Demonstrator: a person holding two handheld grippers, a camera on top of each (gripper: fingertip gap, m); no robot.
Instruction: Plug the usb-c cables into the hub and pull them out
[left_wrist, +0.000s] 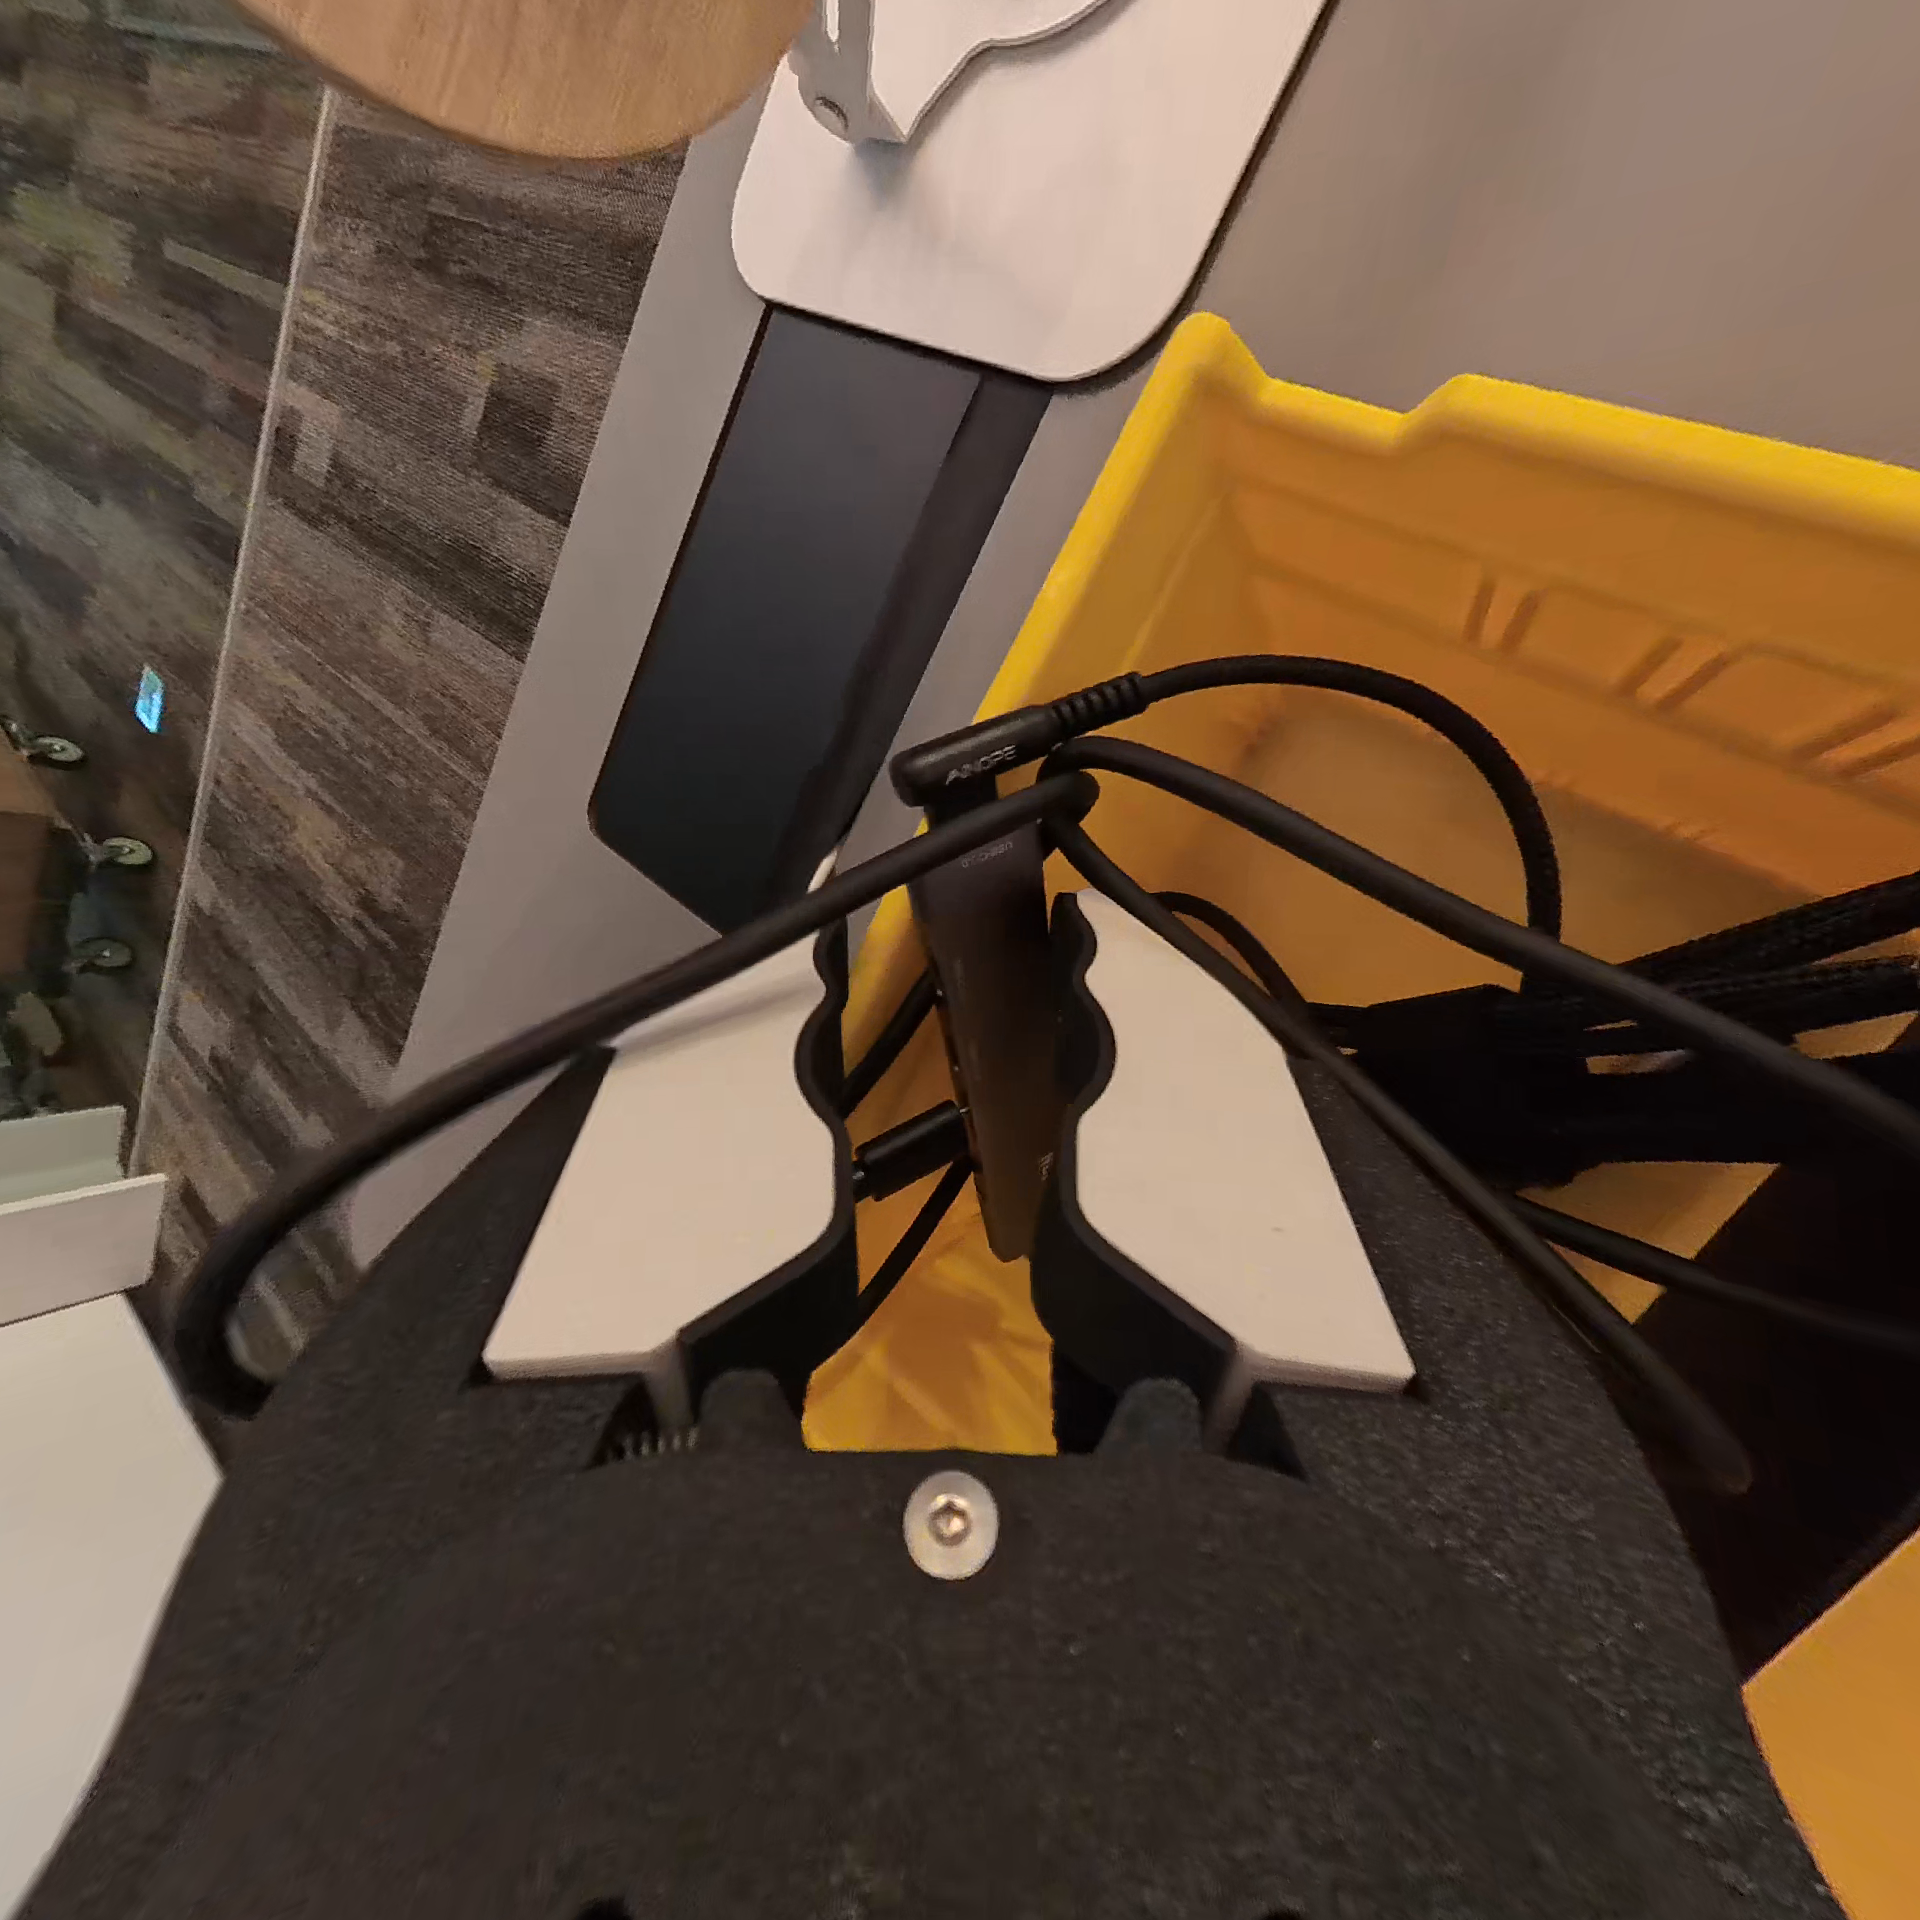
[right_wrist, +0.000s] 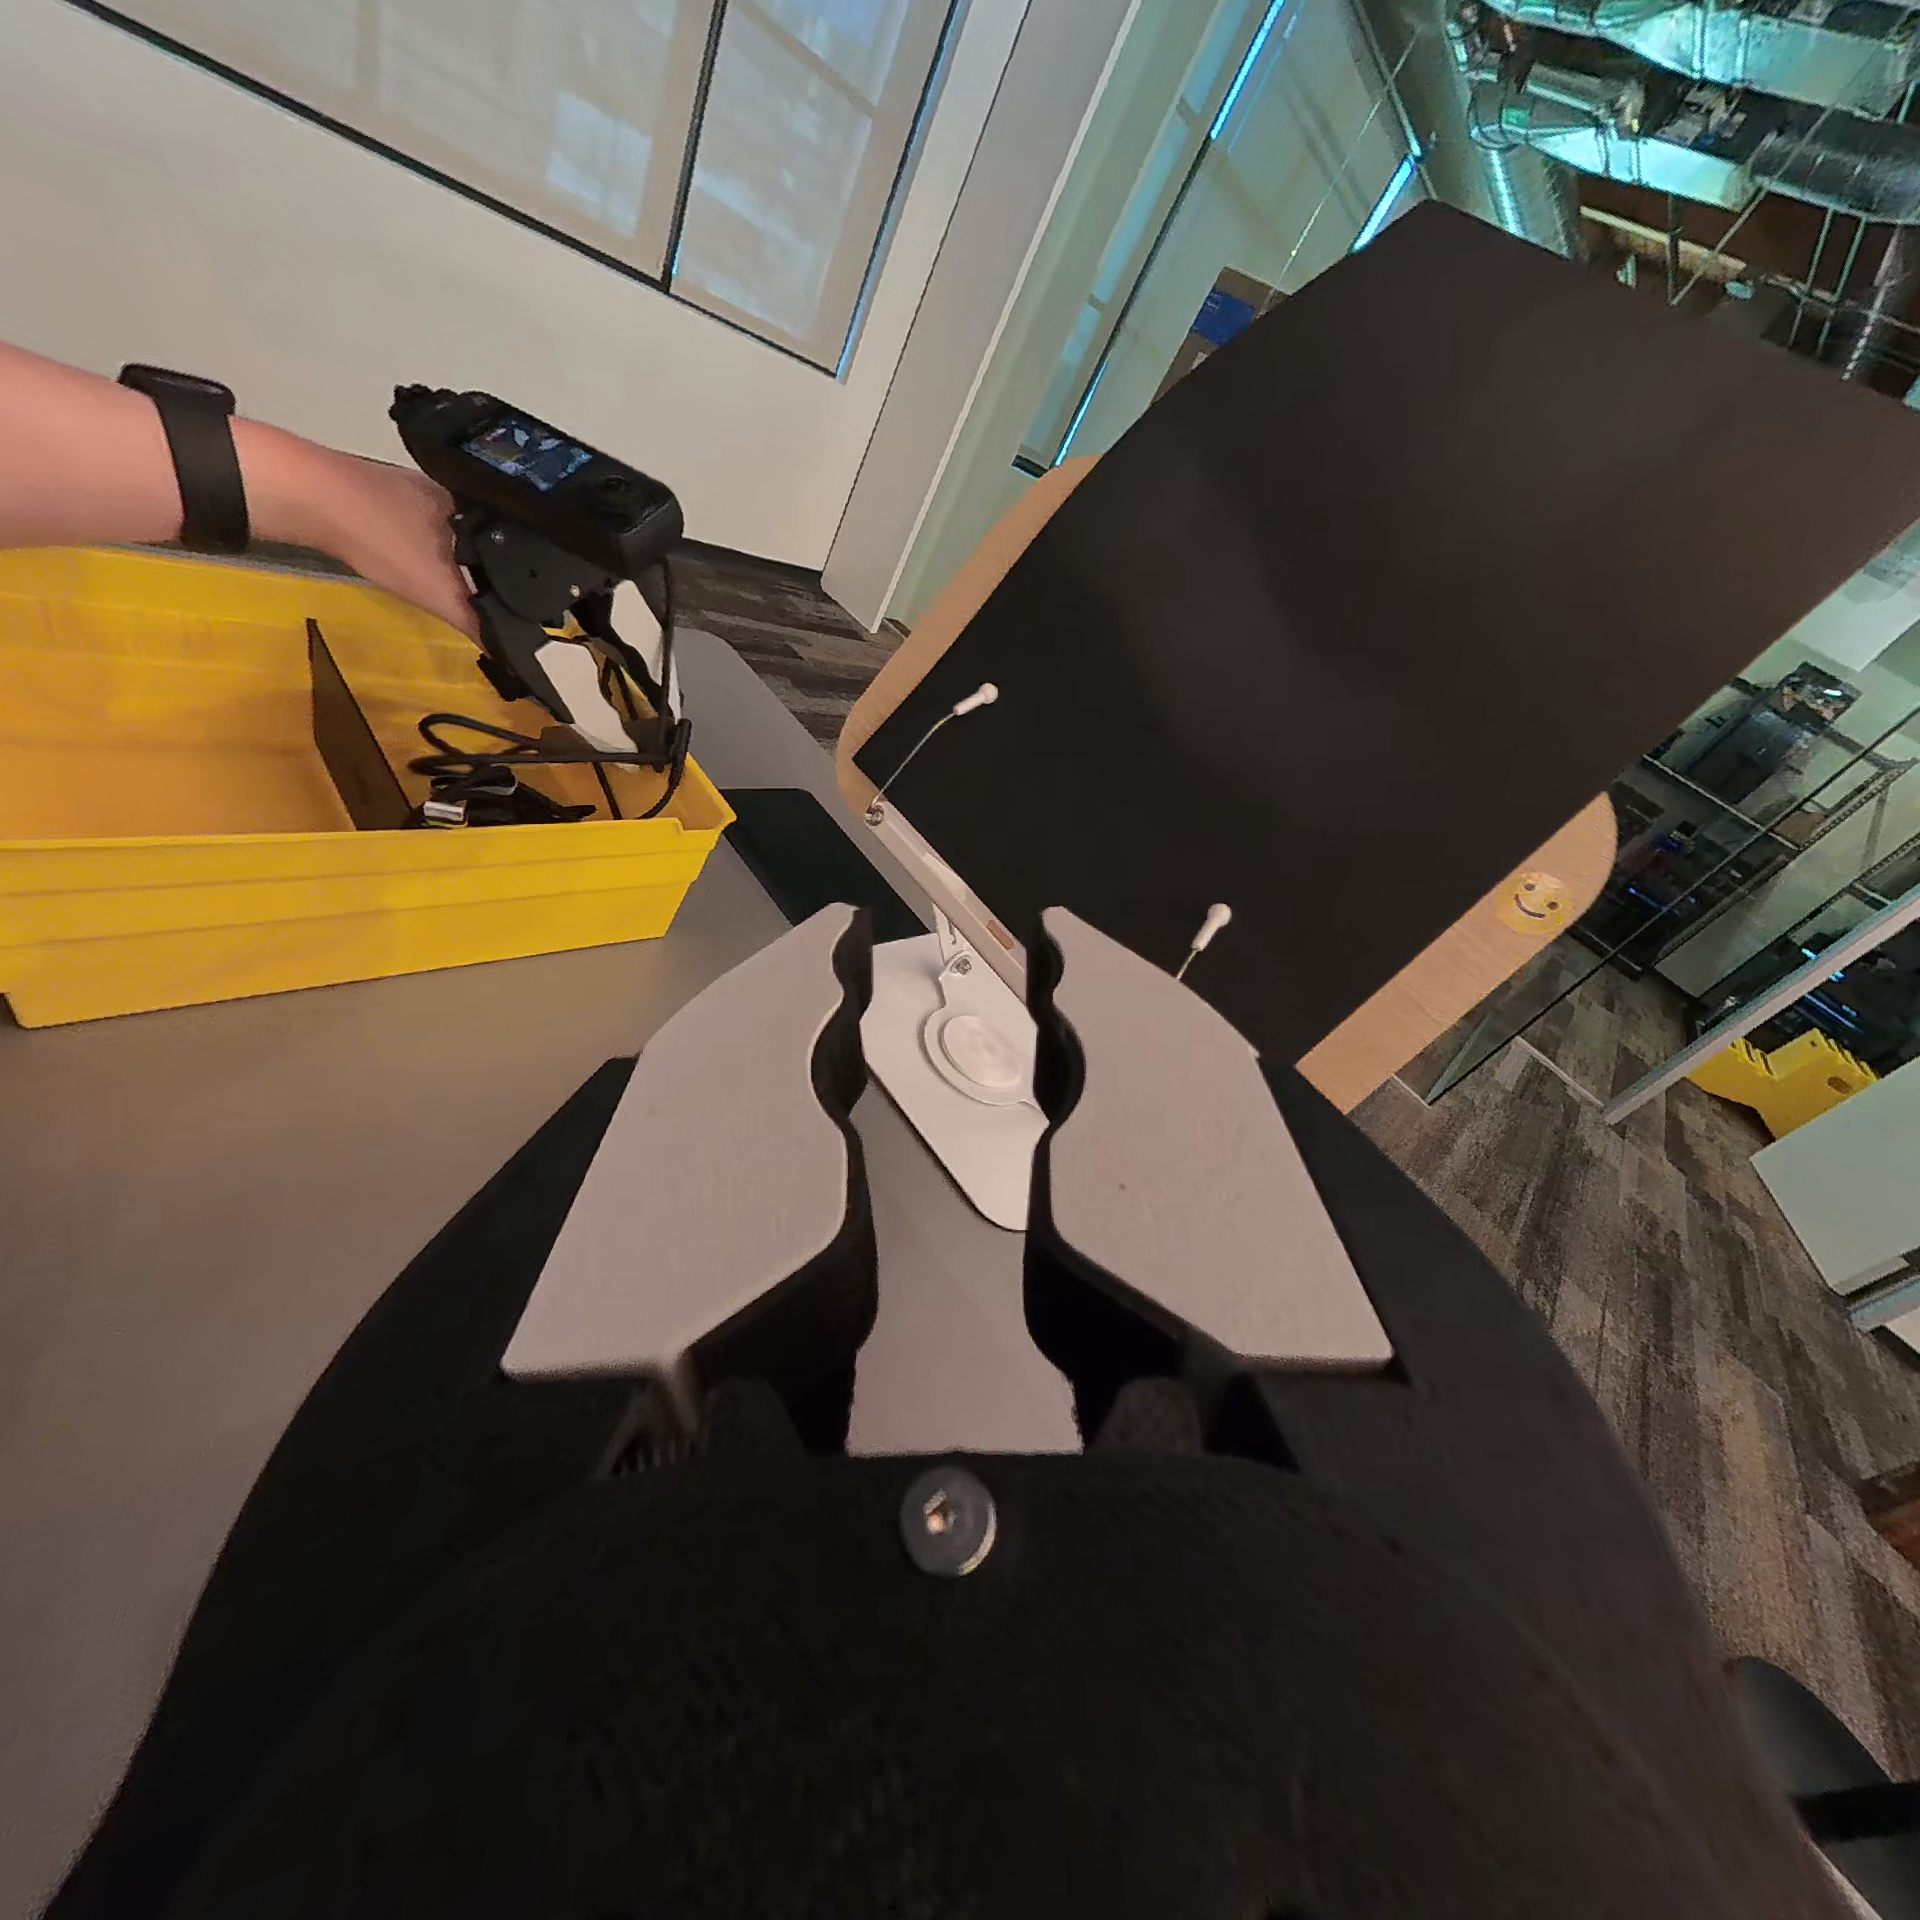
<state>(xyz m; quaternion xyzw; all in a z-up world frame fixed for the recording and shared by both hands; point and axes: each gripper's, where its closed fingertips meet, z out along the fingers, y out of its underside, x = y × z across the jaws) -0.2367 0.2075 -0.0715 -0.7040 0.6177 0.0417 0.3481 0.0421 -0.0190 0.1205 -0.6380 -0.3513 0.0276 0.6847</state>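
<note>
In the left wrist view my left gripper is shut on a slim dark hub that stands on edge between the fingers, over the yellow bin. An angled black plug sits in the hub's far end. A straight USB-C plug sits in its left side. A black cable drapes over the left finger. The right wrist view shows the left gripper over the bin, with cables hanging from it. My right gripper is open and empty above the grey table.
A bundle of black cables lies in the bin. A black divider splits the bin. A black screen on a white stand base stands just ahead of the right gripper. A hand holds the left gripper. Tip to tip, the grippers are about 40 centimetres apart.
</note>
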